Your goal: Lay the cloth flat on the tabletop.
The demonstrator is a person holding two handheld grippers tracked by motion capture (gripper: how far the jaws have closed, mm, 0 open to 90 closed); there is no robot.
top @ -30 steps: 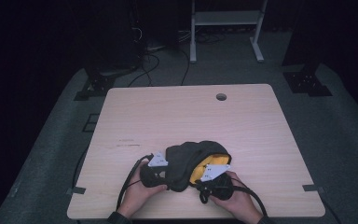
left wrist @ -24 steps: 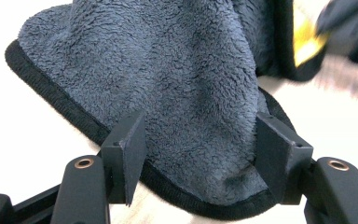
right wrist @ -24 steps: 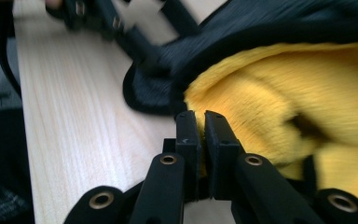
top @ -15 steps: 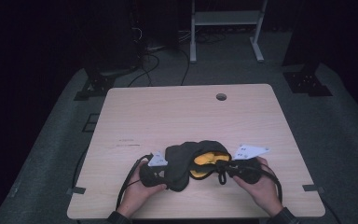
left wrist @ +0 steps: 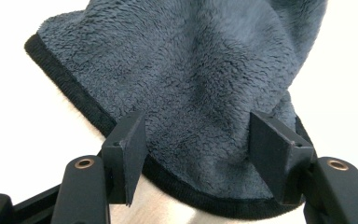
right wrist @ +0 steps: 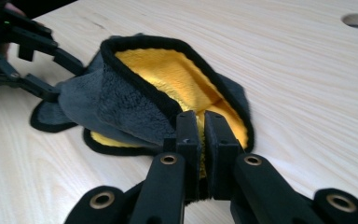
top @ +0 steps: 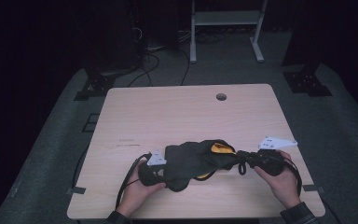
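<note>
Two grippers work one cloth (top: 193, 161), grey fleece with a yellow inner face, lying near the table's (top: 186, 112) front edge, well short of its cable hole (top: 221, 97). The right gripper (right wrist: 201, 154) has its jaws clenched on the cloth's black hem. The left gripper's (left wrist: 198, 158) jaws stand apart with the cloth's rounded end between them; whether they press it cannot be told.

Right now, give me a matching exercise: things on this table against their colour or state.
Things:
1. fleecy grey cloth with black hem
2. cloth's inner side
3. left gripper
4. right gripper

States:
A. jaws pinched on the hem
B. yellow
C. bunched between both grippers
D. jaws apart, cloth between them

Pairs: 1-C, 2-B, 3-D, 4-A
</note>
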